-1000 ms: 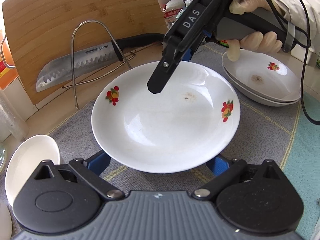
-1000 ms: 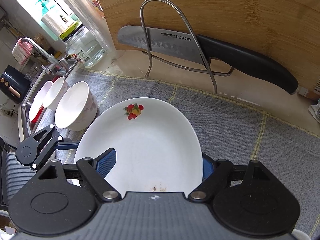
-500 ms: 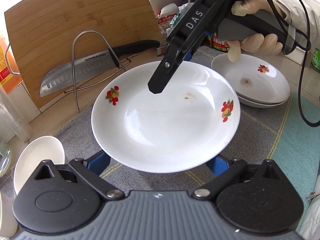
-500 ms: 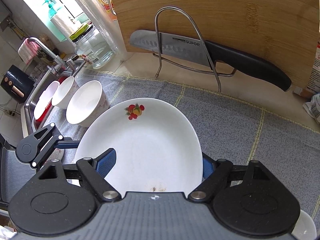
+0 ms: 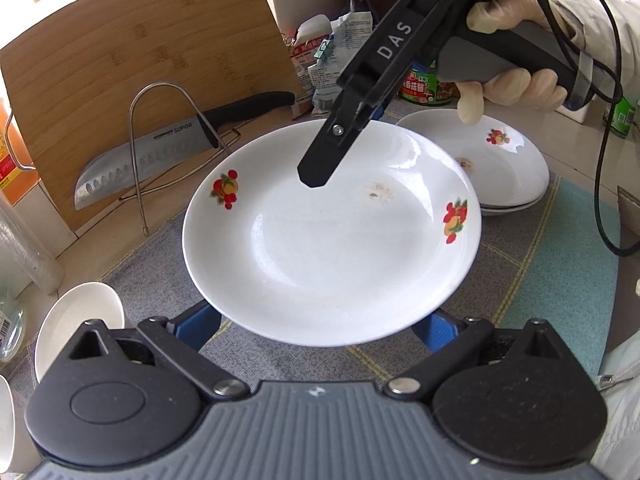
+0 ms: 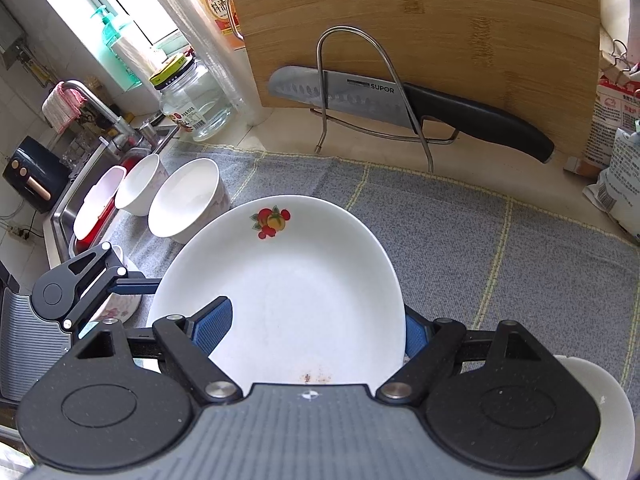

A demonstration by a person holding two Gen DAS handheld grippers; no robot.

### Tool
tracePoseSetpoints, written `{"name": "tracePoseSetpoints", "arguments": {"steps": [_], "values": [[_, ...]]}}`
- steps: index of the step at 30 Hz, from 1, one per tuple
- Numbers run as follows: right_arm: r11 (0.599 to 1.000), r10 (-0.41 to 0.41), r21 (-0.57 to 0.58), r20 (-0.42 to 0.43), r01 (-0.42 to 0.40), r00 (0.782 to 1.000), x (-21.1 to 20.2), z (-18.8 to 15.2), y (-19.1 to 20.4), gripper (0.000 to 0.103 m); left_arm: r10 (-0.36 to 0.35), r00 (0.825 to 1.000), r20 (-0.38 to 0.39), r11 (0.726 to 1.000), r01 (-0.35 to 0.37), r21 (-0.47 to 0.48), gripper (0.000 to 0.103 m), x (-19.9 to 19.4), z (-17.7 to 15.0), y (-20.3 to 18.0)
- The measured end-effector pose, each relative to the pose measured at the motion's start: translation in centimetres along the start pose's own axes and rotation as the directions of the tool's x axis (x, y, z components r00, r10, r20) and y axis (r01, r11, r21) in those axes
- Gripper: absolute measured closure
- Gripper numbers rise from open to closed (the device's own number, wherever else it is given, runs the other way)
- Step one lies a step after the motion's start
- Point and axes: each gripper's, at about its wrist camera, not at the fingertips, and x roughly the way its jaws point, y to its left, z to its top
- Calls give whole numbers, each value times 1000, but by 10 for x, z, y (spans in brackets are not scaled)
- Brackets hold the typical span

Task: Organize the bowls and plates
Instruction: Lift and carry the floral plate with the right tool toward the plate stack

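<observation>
White china in the jaws: both grippers bear on one fruit-printed plate (image 5: 332,240); it sits above the grey mat, level in the left wrist view.
Left gripper (image 5: 320,328): its jaws stand wide and reach under the plate's near rim at 6 o'clock; whether they pinch or only support, I cannot tell.
Right gripper (image 6: 316,332): jaws closed on the plate's edge, one blue pad above the rim and one beside it; in the left wrist view its black finger crosses the plate's far rim at 12 o'clock.
Right hand (image 5: 508,84): gloved, wrapped round the gripper handle at 1 o'clock.
Stack of plates (image 5: 496,164): same fruit pattern, at least two nested, resting on the mat just beyond the held plate at 2 o'clock.
Bowls: one white bowl (image 6: 186,204) with more bowls behind it towards the sink at 10 o'clock in the right wrist view.
Mat (image 6: 480,248): grey cloth over the surface.
Backdrop: bamboo cutting board (image 6: 420,28) and Supor knife (image 6: 400,98) on a wire stand at 12 o'clock.
Progress: plates look partly gathered; this one likely goes onto the stack next, and the bowls appear not yet stacked.
</observation>
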Motion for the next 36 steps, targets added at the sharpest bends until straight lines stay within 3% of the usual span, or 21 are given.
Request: {"name": "tracePoseSetpoints", "arguments": {"steps": [15,36], "values": [[996,-68,68,49,64,997,-41,-35,-12,14,-74,997,23,993,72,92,3,19,23,-9],[956,-190,243,91,163,978,-98,-92,-63,14,-222,975,21,949,211,234,3,44,61,-84]]}}
